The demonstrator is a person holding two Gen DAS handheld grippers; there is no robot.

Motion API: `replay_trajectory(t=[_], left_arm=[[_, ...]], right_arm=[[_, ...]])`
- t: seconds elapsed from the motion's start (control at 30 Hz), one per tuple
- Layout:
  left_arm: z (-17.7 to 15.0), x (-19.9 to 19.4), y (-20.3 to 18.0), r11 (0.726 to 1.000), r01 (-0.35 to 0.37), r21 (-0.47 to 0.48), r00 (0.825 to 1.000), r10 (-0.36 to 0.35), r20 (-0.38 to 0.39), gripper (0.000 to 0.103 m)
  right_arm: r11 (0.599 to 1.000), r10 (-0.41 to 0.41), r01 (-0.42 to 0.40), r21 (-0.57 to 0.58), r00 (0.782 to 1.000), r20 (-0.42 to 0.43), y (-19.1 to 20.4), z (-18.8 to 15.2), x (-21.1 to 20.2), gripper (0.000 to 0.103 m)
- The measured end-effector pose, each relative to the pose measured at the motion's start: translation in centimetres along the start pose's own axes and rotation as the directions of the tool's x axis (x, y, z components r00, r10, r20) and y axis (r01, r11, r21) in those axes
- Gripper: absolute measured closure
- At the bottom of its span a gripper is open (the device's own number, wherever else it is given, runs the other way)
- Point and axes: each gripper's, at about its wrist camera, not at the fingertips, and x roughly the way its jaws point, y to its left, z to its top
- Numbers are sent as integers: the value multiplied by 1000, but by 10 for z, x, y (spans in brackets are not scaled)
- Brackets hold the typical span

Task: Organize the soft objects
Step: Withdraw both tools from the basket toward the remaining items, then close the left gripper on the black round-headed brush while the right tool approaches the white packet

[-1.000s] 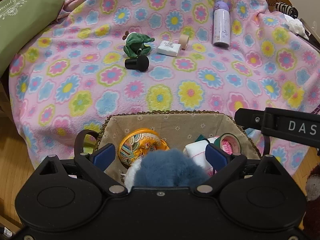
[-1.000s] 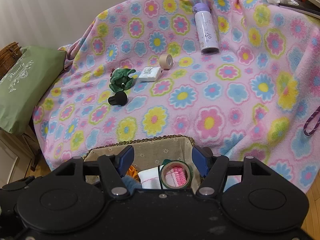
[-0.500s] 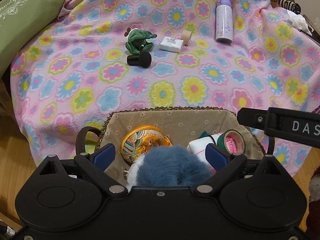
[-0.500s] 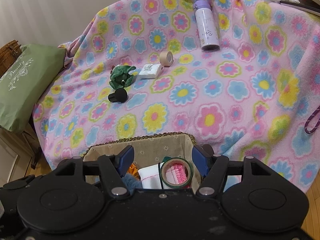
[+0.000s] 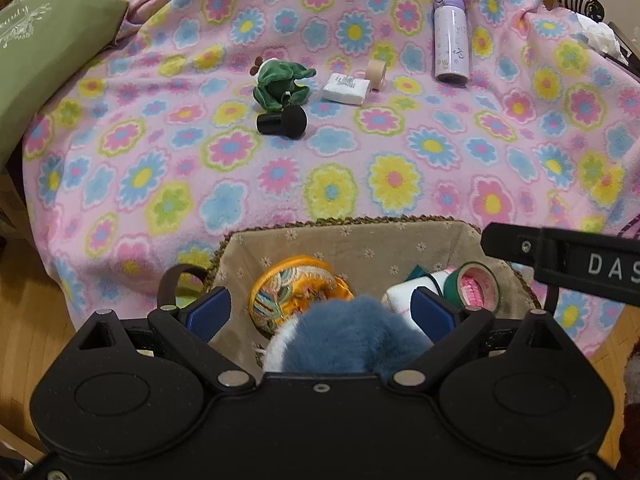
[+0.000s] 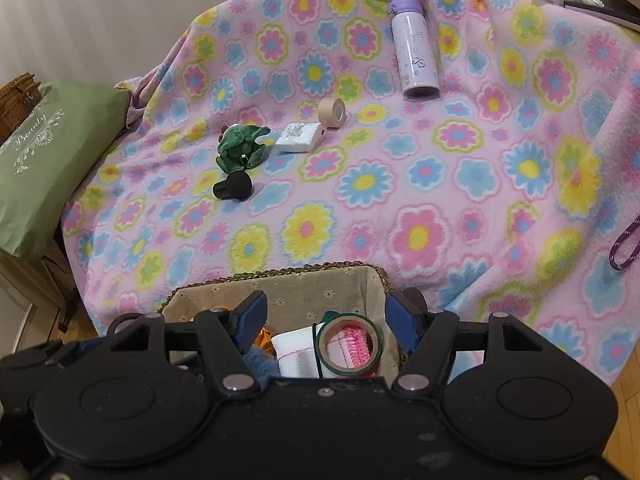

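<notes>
Since a second ago you are drawing both grippers back and up: the basket (image 5: pixel 348 236) is sitting lower in each view and more of the flowered blanket (image 5: pixel 400 168) is showing beyond it. Your left gripper (image 5: pixel 320 312) is hovering over the near edge of the basket with its jaws spread wide and grasping nothing, the blue furry toy (image 5: pixel 352 336) lying between them inside the basket, partly hidden by the gripper body. Your right gripper (image 6: pixel 324 320) is hanging over the basket's right half, jaws likewise released, above the green tape roll (image 6: pixel 348 344) and the white cloth (image 6: pixel 296 350). The orange patterned pouch (image 5: pixel 292 292) is resting at the left of the blue toy. Far off on the blanket the green plush frog (image 5: pixel 280 84) is lying just beyond a black knob (image 5: pixel 282 122), with a white packet (image 5: pixel 346 88), a beige tape roll (image 5: pixel 377 74) and a purple bottle (image 5: pixel 452 40) to its right.
</notes>
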Motion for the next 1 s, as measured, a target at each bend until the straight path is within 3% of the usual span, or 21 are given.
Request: replay_trajectory(t=[0.53,1.0], left_arm=[[43,24,14,1000,-12,22,1000,12,-20,10],[97,70,41,1000,-25,12,1000,25,-5,10]], right_arm=[[999,-34,33,-42,999,-31,-1,34,30,34],[995,-59,51,-85,994,-87,2,76,83,33]])
